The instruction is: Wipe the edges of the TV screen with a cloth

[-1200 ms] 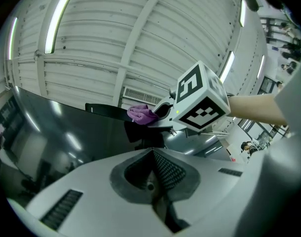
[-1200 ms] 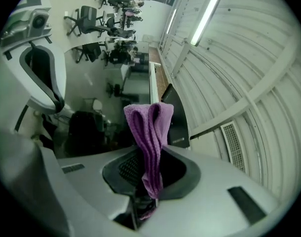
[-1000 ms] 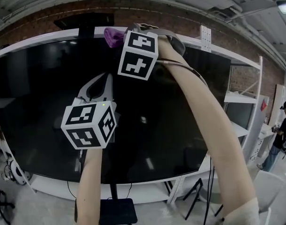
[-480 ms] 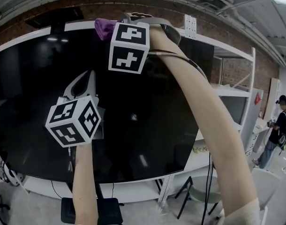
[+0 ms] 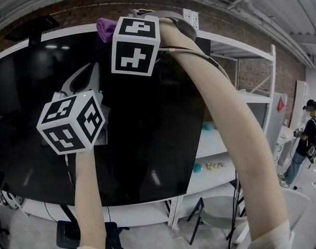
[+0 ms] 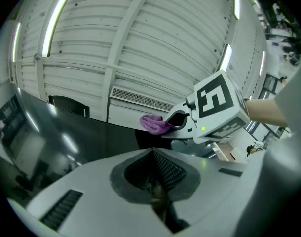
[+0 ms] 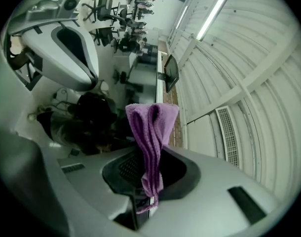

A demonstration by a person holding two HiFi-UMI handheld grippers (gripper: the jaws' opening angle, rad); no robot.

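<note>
Now, left gripper (image 5: 90, 71): jaws together, nothing between them. Held up in front of the dark TV screen (image 5: 147, 118), below its top. Whether it touches the glass, can't tell.
Top edge (image 5: 54, 34): white strip running over the screen; the work is up here.
Cloth (image 5: 105, 29): purple, folded, sitting at the top edge, just left of the right gripper's marker cube (image 5: 134, 45).
Right gripper (image 7: 149, 154): clamped on the cloth, and the fold stands out past the jaw tips. Arm stretched high to reach the edge.
Change over the last second: the TV's right end and the dark box on the wall above slid left in the head view further than the cloth did. So the cloth seems to have travelled rightward along the top edge, with the head turning too. Left gripper kept pace lower down.
Meaning: top-edge pass looks under way, roughly mid-span; the stretch to the right corner and the other edges likely remain.
Right of TV: white shelving (image 5: 220, 139); a person (image 5: 305, 134) stands far off, well apart from the work.
</note>
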